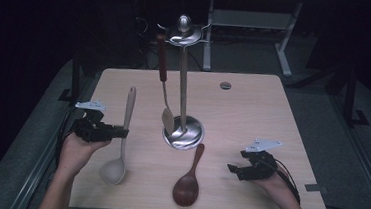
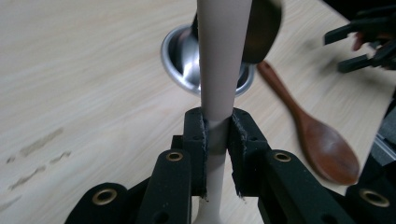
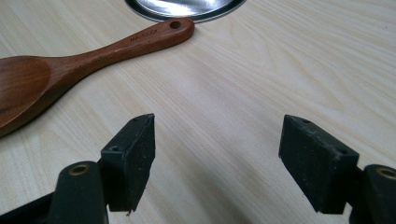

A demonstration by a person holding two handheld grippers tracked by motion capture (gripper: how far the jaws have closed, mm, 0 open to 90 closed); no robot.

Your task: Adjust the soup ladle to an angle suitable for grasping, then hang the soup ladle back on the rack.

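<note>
At the left of the high view, the left gripper is clamped on the handle of a pale ladle, about midway along it; the ladle's bowl hangs toward the person above the near left part of the tabletop, and its handle points up and away. In the left gripper view the two pads press on the cream handle from both sides. Next comes a steel utensil stand with a round base, and a spatula with a reddish handle hangs from its top, blade down at the base. Just in front of the base lies a dark wooden spoon, bowl toward the person. In the right gripper view small writing is burned into its handle near the hanging hole, too small to read. At the right, the right gripper rests low over the tabletop with its jaws wide apart and nothing between them
</note>
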